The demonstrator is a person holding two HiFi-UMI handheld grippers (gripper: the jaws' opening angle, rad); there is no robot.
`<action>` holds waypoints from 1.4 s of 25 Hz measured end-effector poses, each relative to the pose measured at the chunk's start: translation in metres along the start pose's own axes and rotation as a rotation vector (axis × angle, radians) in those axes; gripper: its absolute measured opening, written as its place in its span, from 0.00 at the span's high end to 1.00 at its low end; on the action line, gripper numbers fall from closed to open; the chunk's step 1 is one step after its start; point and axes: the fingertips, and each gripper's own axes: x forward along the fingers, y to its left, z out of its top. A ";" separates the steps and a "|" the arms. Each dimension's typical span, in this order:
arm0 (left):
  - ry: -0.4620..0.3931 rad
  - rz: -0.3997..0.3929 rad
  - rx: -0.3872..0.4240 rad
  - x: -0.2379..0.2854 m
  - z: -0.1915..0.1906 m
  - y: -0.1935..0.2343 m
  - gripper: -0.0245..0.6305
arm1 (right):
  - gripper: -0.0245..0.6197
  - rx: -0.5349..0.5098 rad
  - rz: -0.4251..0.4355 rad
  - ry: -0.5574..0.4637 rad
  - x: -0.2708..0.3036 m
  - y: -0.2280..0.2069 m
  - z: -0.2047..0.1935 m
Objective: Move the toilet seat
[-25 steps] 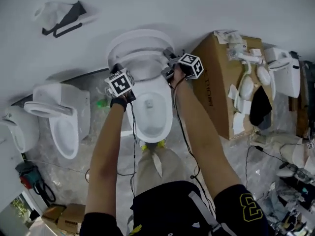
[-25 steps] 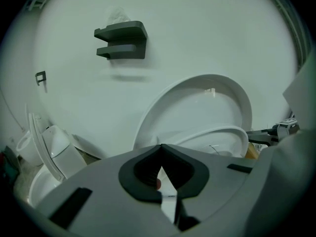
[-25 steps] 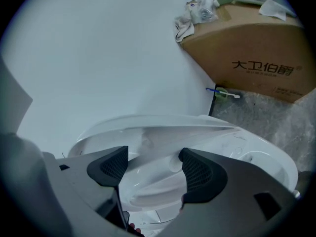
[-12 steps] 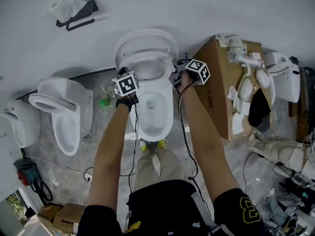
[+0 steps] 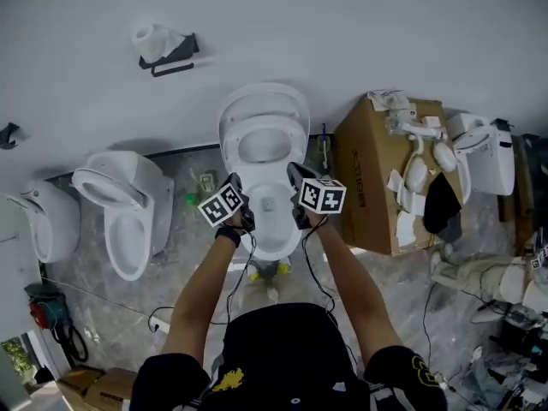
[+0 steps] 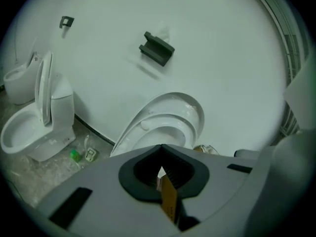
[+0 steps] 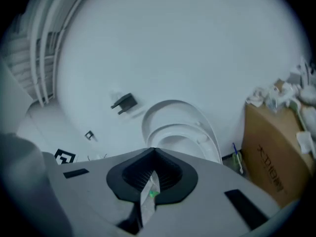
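The white toilet stands in the middle with its seat and lid tipped up against the wall. The seat also shows ahead in the left gripper view and in the right gripper view. My left gripper is shut with nothing in it, and its marker cube hovers over the bowl's left rim. My right gripper finishes closing, pads together and nothing between them. Its cube is over the bowl's right rim. Both grippers hang short of the seat and touch nothing.
A second toilet with its seat up stands at the left, and a third is further left. A cardboard box with white fittings on top stands close at the right. A paper holder hangs on the wall. Cables lie on the floor.
Both grippers have drawn back from the sides of the raised seat toward the person. The right jaws let go and shut. The seat stays up against the wall.
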 end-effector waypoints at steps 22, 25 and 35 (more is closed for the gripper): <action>-0.228 -0.241 0.647 -0.176 0.021 -0.125 0.94 | 0.92 -0.405 -0.081 -0.305 -0.146 0.132 0.018; -0.225 -0.253 0.645 -0.181 0.023 -0.125 0.94 | 0.92 -0.424 -0.099 -0.303 -0.147 0.137 0.017; -0.212 -0.254 0.657 -0.187 0.025 -0.112 0.94 | 0.92 -0.461 -0.131 -0.290 -0.147 0.145 0.006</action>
